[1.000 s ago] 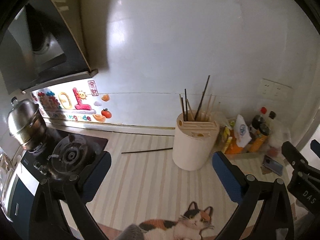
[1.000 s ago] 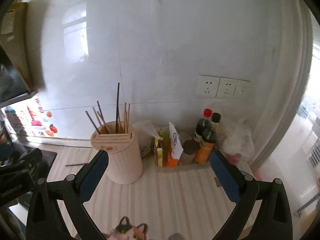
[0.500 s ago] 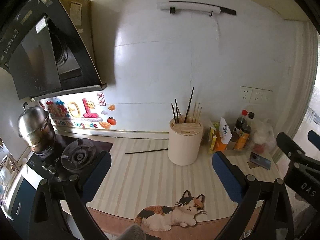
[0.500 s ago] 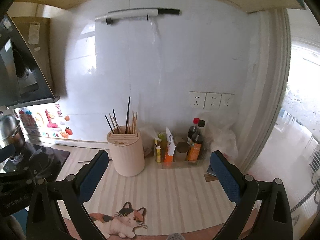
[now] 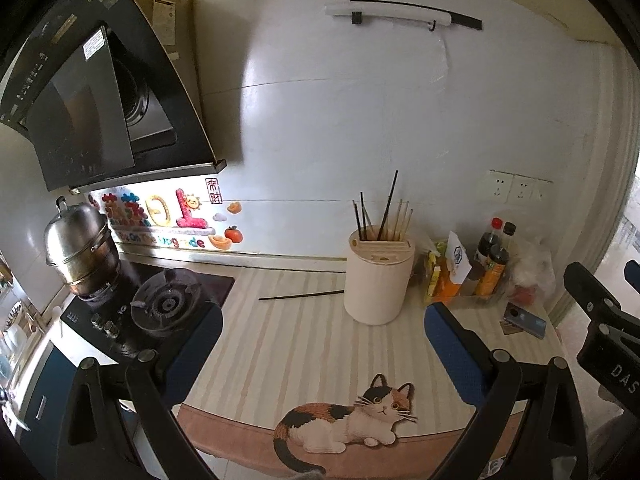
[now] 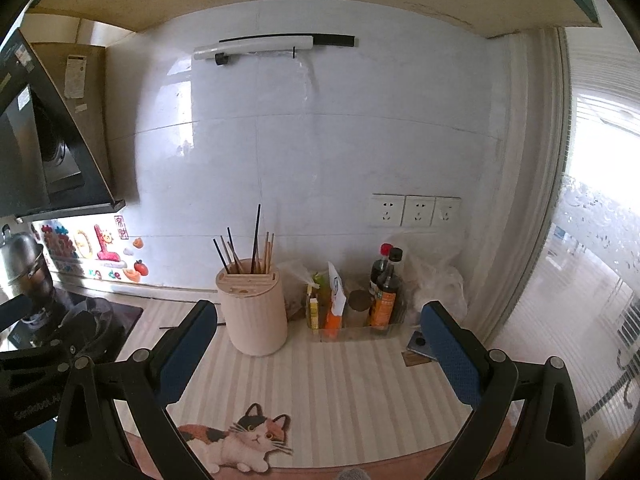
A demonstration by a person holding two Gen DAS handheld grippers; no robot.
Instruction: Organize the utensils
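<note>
A cream utensil holder (image 5: 378, 280) (image 6: 256, 314) stands on the striped counter mat and holds several black and wooden chopsticks (image 5: 382, 212) (image 6: 250, 246). One black chopstick (image 5: 302, 295) lies flat on the mat to the holder's left; in the right wrist view (image 6: 170, 326) only its end shows. My left gripper (image 5: 324, 356) is open and empty, held back above the mat's front. My right gripper (image 6: 318, 354) is open and empty, in front of the holder and well back from it.
A gas stove (image 5: 160, 308) with a steel pot (image 5: 80, 248) lies at the left under a black range hood (image 5: 100, 92). A clear tray of sauce bottles (image 6: 384, 292) and packets stands right of the holder. A phone (image 5: 524, 322) lies near the right wall.
Both grippers have pulled back and up from the counter, so the holder looks smaller and more wall shows. Nothing was taken hold of.
</note>
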